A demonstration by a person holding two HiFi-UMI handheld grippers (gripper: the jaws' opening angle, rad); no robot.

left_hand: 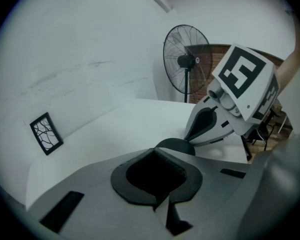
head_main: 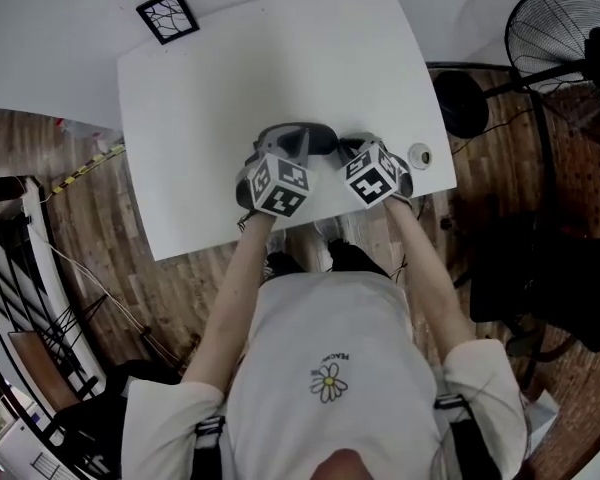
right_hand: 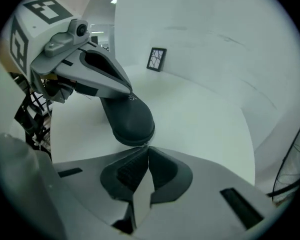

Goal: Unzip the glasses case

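The dark oval glasses case (right_hand: 131,120) lies on the white table (head_main: 230,78), near its front edge, and shows between the two grippers in the head view (head_main: 325,140). My left gripper (left_hand: 157,153) comes in from the left and its jaws pinch the case's far end (right_hand: 128,91). My right gripper (right_hand: 146,148) is shut, with the fingertips meeting on the small metal zipper pull (right_hand: 145,144) at the case's near end. In the left gripper view only a sliver of the case (left_hand: 176,145) shows past my jaw, with the right gripper's fingers (left_hand: 205,125) reaching down to it.
A black framed card (head_main: 167,15) lies at the table's far left corner. A small round object (head_main: 419,154) sits by the right edge. A standing fan (head_main: 570,38) and dark furniture stand to the right of the table. The table's front edge is just under both grippers.
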